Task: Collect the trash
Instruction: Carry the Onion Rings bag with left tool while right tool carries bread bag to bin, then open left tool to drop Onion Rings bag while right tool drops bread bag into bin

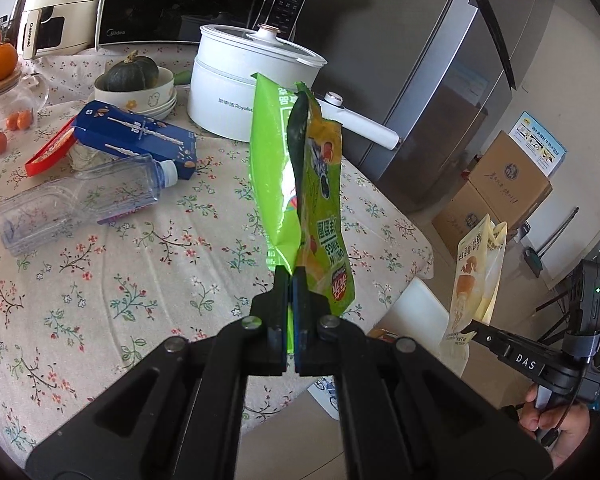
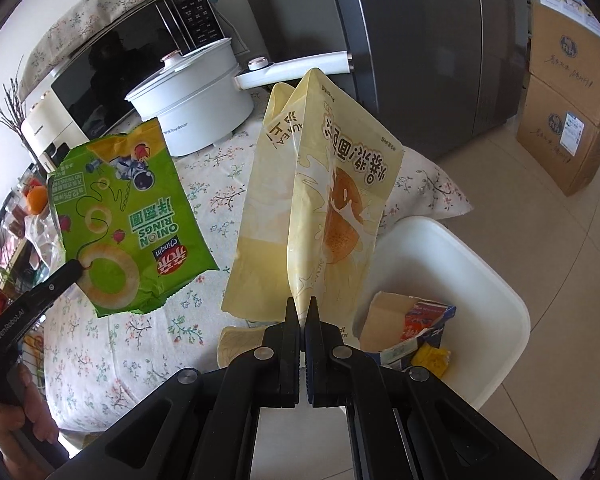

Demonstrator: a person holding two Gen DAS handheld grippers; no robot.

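Note:
My left gripper (image 1: 291, 274) is shut on the bottom edge of a green onion-rings snack bag (image 1: 300, 184), which stands up in the air over the table's right part. From the right wrist view the same green bag (image 2: 128, 216) hangs at the left, pinched by the left gripper (image 2: 78, 268). My right gripper (image 2: 303, 306) is shut on a pale yellow bread bag (image 2: 324, 200), held above the white bin (image 2: 500, 280) beside the table. That yellow bag (image 1: 478, 276) and the right gripper (image 1: 474, 326) also show at the right of the left wrist view.
The floral tablecloth (image 1: 120, 280) carries an empty clear bottle (image 1: 72, 204), a blue carton (image 1: 140, 136), a red packet (image 1: 50, 152), a white pot (image 1: 252, 92) and a bowl with a squash (image 1: 134, 80). The bin holds a carton (image 2: 416, 328) and yellow wrapper (image 2: 430, 358). Cardboard boxes (image 2: 568, 112) stand by the fridge (image 2: 412, 48).

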